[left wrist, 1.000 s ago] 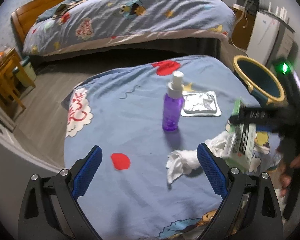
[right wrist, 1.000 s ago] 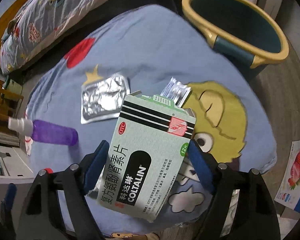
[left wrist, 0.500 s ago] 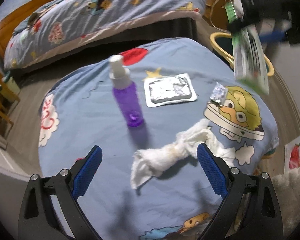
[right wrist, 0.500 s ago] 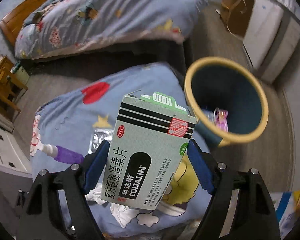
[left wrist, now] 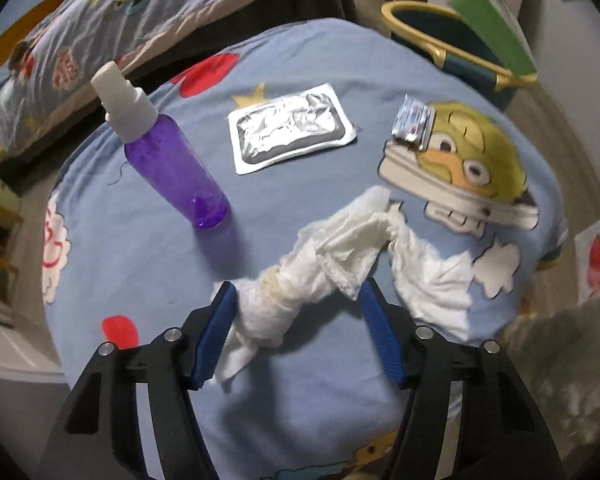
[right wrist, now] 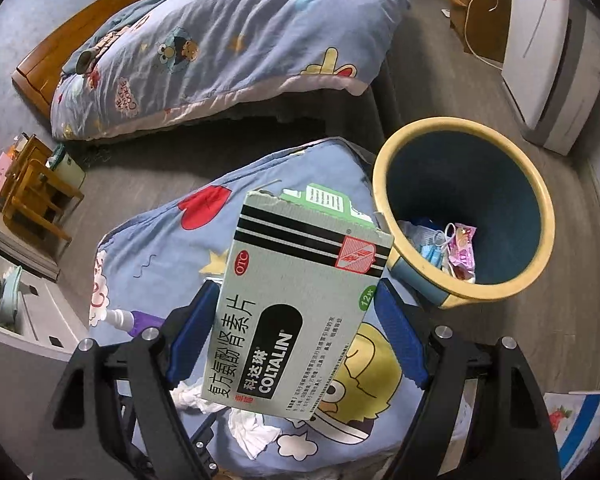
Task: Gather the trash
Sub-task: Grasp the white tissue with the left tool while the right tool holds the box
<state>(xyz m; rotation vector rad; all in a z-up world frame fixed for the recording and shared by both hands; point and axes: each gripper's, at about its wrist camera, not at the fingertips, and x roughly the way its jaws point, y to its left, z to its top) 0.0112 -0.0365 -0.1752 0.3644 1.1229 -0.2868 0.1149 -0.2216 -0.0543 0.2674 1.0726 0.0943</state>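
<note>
Left tongs (left wrist: 296,332) pointed steeply down at the cartoon-print blue quilt (left wrist: 300,64), jaws part-way in and just then closing, with the twisted neck of a crumpled white tissue (left wrist: 300,280) between them. Left pad appeared to touch the wad; right pad stood clear, so no grip yet. Most of the tissue fanned out ahead and to the right of the jaws; judged likely to trail, snag or tear if only the thin twist was caught. Ahead and left of the tongs, a purple spray bottle (left wrist: 172,160) stood upright, near enough that a dragged tail or a sideways swing could tip it. Straight ahead lay a flat foil pouch (left wrist: 290,128); ahead right, a small foil blister strip (left wrist: 414,122), both untouched. Right tongs (right wrist: 296,332) held a grey-green Coltalin medicine box (right wrist: 300,300) across its width, jaws wide and pressed on both sides, carried in the air. The yellow-rimmed blue bin (right wrist: 464,216), already holding wrappers, sat ahead and right of those tongs. The box hung over the quilt, short of the rim; released there, it would probably drop on the quilt or clip the rim and fall to the floor. Box top was torn open, so any contents might spill if tilted.
</note>
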